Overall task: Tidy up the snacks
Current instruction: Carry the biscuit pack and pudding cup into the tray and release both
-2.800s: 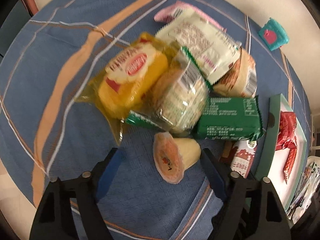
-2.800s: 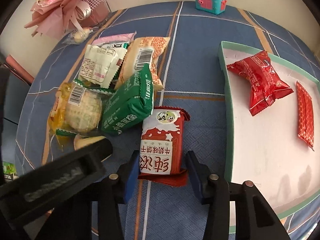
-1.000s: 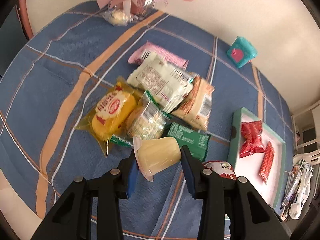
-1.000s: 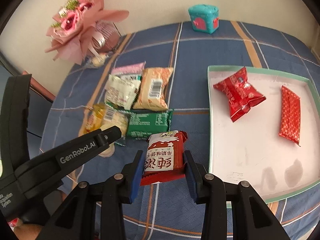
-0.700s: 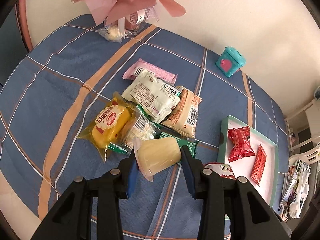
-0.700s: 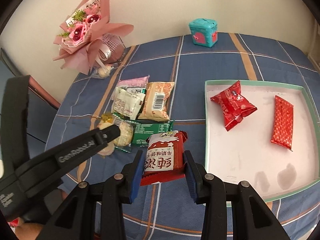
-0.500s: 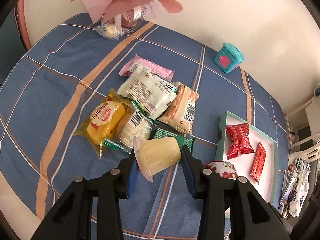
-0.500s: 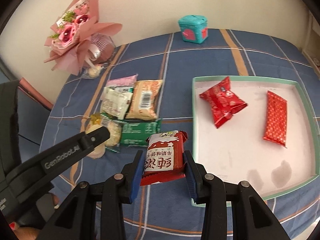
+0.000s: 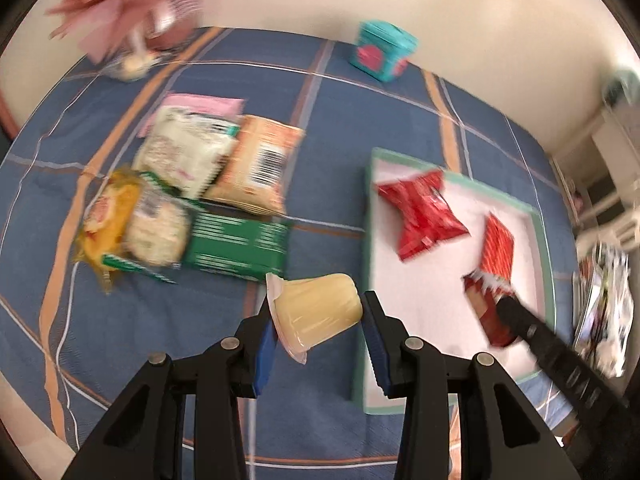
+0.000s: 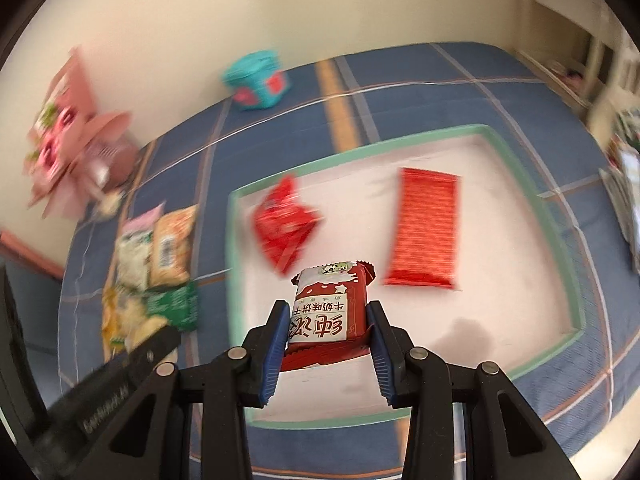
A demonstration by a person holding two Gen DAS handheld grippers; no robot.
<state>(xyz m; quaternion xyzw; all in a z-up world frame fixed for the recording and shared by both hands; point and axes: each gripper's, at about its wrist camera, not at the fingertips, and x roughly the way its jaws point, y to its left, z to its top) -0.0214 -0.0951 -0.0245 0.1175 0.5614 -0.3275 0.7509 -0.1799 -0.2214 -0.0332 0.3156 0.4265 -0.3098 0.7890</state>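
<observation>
Blue ribbed fingers [image 9: 267, 346] of the left gripper [image 9: 318, 320] clamp a smooth jelly cup [image 9: 316, 314] beside the tray [image 9: 544, 240]; the right gripper [image 10: 327, 320] pinches a glossy red biscuit pack [image 10: 330, 312] above it.

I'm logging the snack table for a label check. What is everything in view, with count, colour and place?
Jelly cup: 1, pale yellow, in left gripper.
Biscuit pack: 1, red-white, in right gripper, over tray.
Tray: 1, white, green rim, on tablecloth.
Red packets: 2, in tray.
Loose snack packs: about six, mixed colours, heaped left of tray.
Tablecloth: 1, blue plaid.
Teal box: 1, near wall.
Pink bouquet: 1, far corner.
Left gripper, right gripper: black, blue pads, jaws shut on their snacks.
</observation>
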